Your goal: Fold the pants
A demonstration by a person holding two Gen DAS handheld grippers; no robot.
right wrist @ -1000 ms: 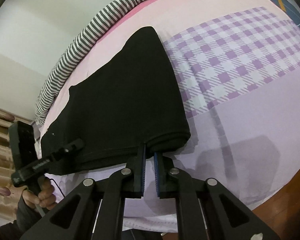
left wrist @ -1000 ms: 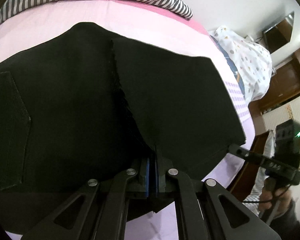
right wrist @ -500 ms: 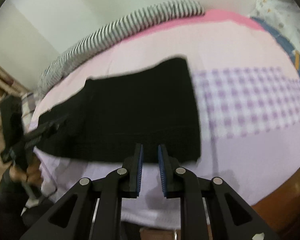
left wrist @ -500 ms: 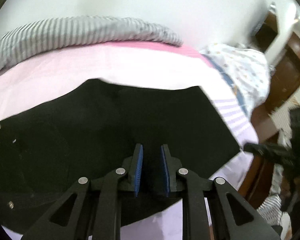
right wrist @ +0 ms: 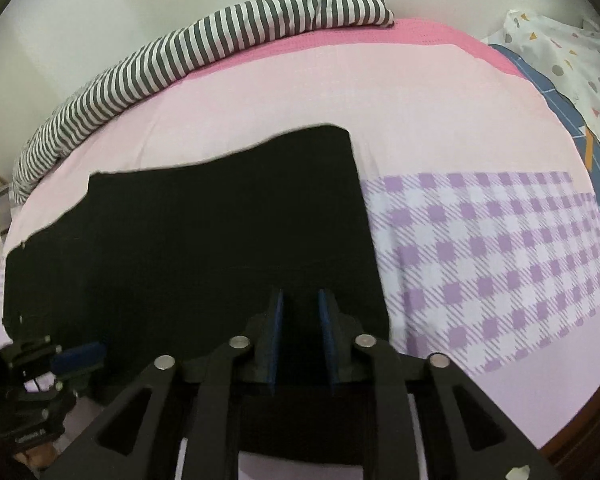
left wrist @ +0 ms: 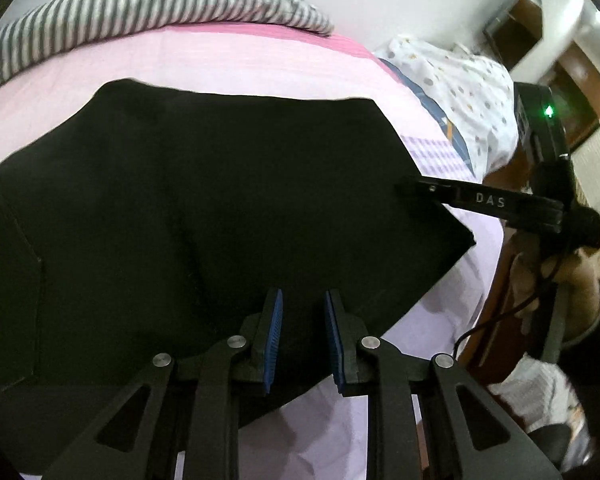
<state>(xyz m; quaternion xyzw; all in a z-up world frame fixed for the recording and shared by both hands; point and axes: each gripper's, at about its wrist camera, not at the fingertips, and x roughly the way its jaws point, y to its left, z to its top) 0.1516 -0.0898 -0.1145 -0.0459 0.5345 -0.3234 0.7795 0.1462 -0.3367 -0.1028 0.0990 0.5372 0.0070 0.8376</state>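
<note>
The black pants point(left wrist: 180, 200) lie folded flat on the pink bed sheet point(left wrist: 220, 60), a back pocket outline at their left end. My left gripper point(left wrist: 302, 296) hovers over their near edge, blue pads apart, nothing pressed between them. In the right wrist view the pants point(right wrist: 220, 240) fill the middle, and my right gripper point(right wrist: 299, 294) is above their near right corner. Its jaws are opening, with only cloth below the gap. The right gripper point(left wrist: 408, 190) also reaches over the pants' right end in the left wrist view. The left gripper point(right wrist: 76, 354) shows at lower left.
A striped blanket point(right wrist: 220, 36) runs along the bed's far side by the wall. A dotted white pillow point(left wrist: 460, 92) lies at the right, past a purple checked patch point(right wrist: 480, 248). The wooden bed edge point(right wrist: 580, 440) is near right. A person's hand point(left wrist: 572, 276) holds the right gripper.
Both grippers were shut on the pants' near edge and have let go; their pads now stand apart. The right gripper has swung over the cloth. The pants lie flat.
</note>
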